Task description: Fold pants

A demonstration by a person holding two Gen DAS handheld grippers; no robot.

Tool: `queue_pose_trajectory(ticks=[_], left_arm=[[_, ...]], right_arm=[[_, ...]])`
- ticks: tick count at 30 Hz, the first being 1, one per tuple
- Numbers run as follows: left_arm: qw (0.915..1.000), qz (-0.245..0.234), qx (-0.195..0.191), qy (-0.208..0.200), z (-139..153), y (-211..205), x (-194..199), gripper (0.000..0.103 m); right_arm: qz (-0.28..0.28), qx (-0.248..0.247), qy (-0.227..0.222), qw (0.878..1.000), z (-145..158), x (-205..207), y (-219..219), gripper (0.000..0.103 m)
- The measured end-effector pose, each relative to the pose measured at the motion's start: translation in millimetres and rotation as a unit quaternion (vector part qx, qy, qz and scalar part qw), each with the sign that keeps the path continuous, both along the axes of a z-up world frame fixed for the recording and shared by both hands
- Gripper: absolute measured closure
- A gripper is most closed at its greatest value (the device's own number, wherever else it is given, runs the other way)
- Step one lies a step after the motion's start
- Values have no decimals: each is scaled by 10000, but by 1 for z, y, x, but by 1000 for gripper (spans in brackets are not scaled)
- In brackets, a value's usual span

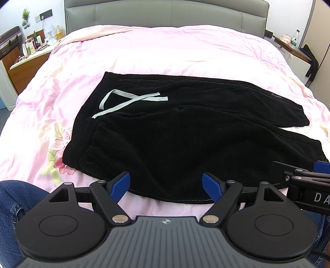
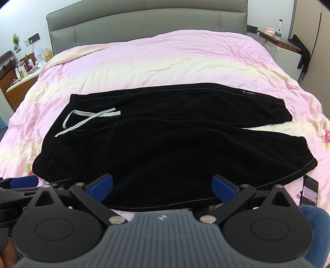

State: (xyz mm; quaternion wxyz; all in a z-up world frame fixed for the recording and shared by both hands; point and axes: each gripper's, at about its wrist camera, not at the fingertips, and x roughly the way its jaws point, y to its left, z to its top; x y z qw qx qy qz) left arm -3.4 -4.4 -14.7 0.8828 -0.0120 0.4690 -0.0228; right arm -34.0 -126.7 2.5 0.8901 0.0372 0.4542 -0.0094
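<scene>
Black pants (image 1: pixel 185 134) lie flat on the pink floral bed cover (image 1: pixel 144 51), waistband to the left and both legs running to the right. A grey drawstring (image 1: pixel 132 99) is loose over the waist. My left gripper (image 1: pixel 166 183) hovers open over the near hem of the pants, with nothing between its blue pads (image 1: pixel 121 183). In the right wrist view the pants (image 2: pixel 165 144) fill the middle, and my right gripper (image 2: pixel 163 184) stands open above the near leg edge, holding nothing. The two grippers sit side by side; the left gripper (image 2: pixel 22 181) shows at the left edge.
A grey headboard (image 1: pixel 165 14) closes the far end. A nightstand (image 1: pixel 31 51) with bottles and a lamp stands at the left. A shelf with a water bottle (image 1: pixel 295 38) and a hanging dark garment (image 1: pixel 311 61) are on the right. A phone (image 2: pixel 310 191) lies near the pants' cuff.
</scene>
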Motion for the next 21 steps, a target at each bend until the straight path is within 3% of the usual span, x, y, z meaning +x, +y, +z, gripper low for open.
queue_pose_trajectory(ticks=[21], left_arm=[[10000,6,-33,14,0,1,0,10]], right_arm=[[-2,-2,4,10000,0,0,0,5]])
